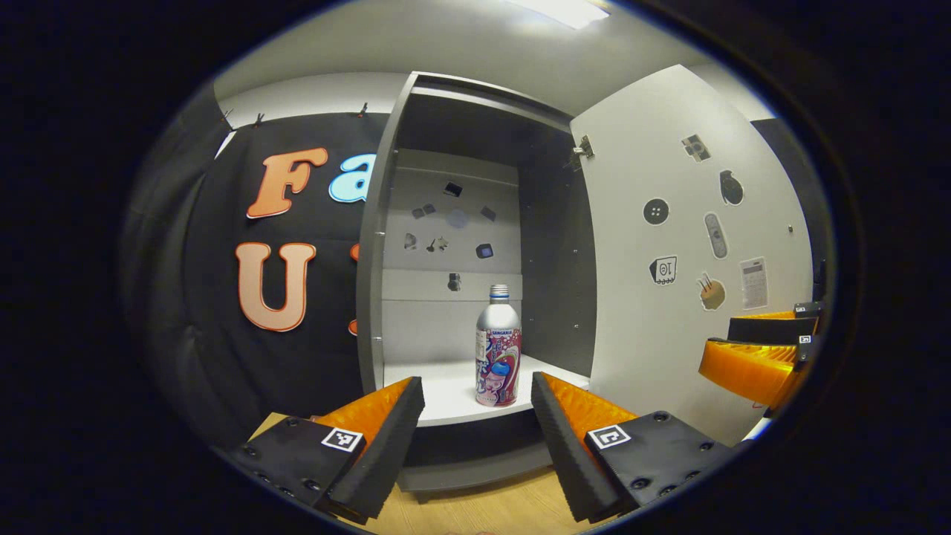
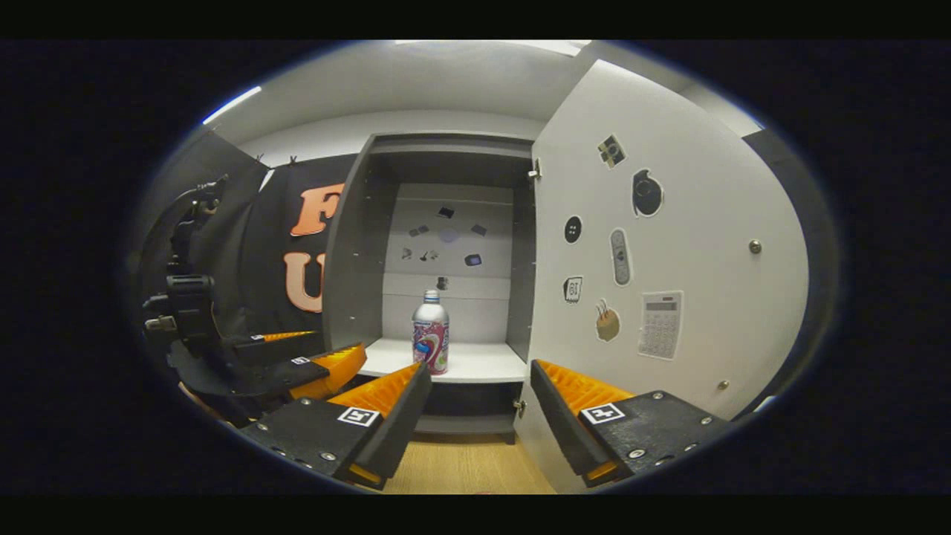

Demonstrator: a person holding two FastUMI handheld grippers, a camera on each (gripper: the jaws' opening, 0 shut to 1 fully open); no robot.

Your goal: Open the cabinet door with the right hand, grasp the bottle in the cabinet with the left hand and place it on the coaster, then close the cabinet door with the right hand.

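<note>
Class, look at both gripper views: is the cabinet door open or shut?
Open. The cabinet door is swung wide to the right, exposing the shelf with the bottle standing upright.

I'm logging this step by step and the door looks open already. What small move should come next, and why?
Probably ease the left gripper forward toward the bottle. The cabinet door stands swung open, the bottle stands upright on the shelf, and the left gripper is open and short of it.

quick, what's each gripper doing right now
Left hand-held gripper: open, empty, facing the bottle.
Right hand-held gripper: open, empty, beside the open cabinet door.
</note>
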